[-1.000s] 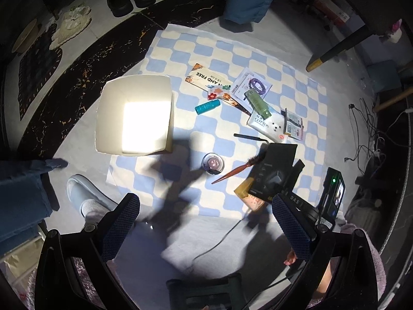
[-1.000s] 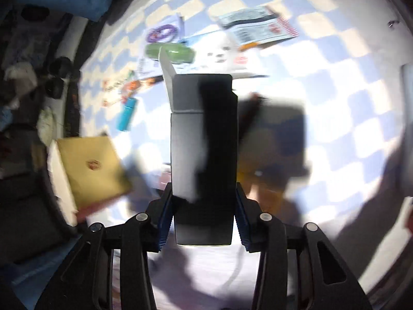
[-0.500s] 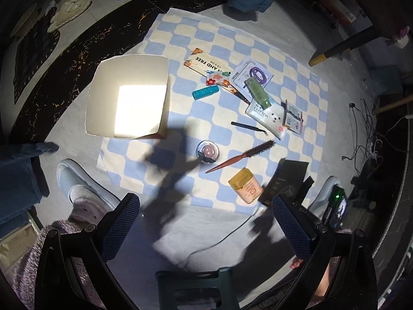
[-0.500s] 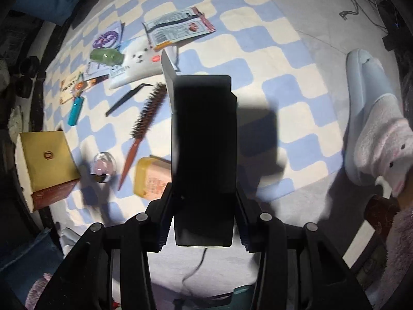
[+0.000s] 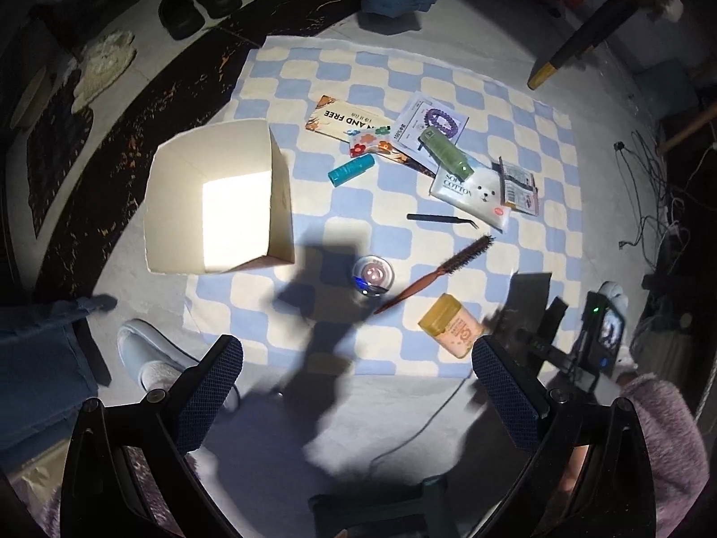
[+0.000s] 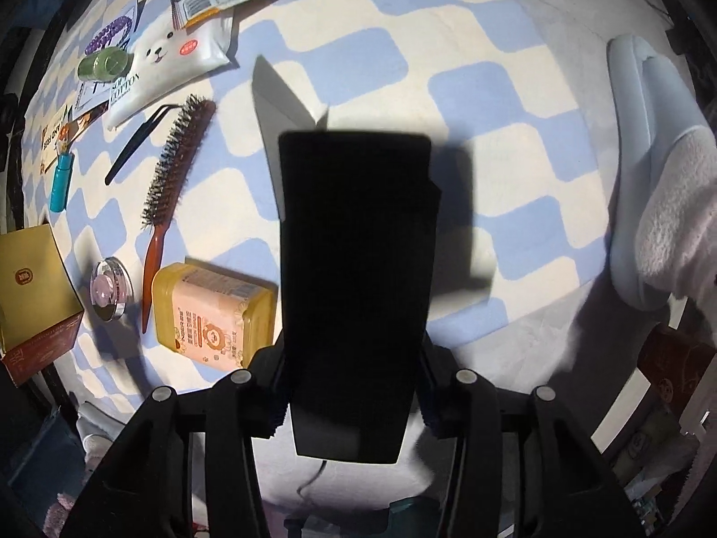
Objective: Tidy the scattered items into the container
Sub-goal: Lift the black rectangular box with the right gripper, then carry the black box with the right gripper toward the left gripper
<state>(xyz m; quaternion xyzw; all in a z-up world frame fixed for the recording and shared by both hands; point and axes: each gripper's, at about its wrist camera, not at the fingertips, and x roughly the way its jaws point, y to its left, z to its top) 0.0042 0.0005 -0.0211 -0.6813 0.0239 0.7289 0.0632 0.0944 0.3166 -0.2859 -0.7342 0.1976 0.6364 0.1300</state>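
My right gripper [image 6: 354, 408] is shut on a black box [image 6: 356, 269] and holds it above the near right corner of the checkered mat; the box also shows in the left wrist view [image 5: 529, 300]. My left gripper [image 5: 358, 394] is open and empty, high above the mat's near edge. The open cream container [image 5: 215, 197] stands at the mat's left. Scattered on the mat lie an orange jar [image 5: 450, 325], a brush [image 5: 439, 271], a round glass compact [image 5: 373, 274], black tweezers [image 5: 441, 219], a teal tube [image 5: 350, 169], a green bottle [image 5: 446, 153] and a tissue pack [image 5: 475, 190].
A booklet [image 5: 345, 119], a bracelet card [image 5: 432, 121] and a sachet [image 5: 517, 184] lie at the mat's far side. A slippered foot [image 5: 152, 358] stands near left, another slipper [image 6: 645, 170] at right. A cable [image 5: 425, 421] runs across the near floor. A chair leg [image 5: 578, 40] stands far right.
My right gripper has carried the black box back off the mat towards its near right corner, uncovering the orange jar and the brush. My left gripper has shifted only slightly.
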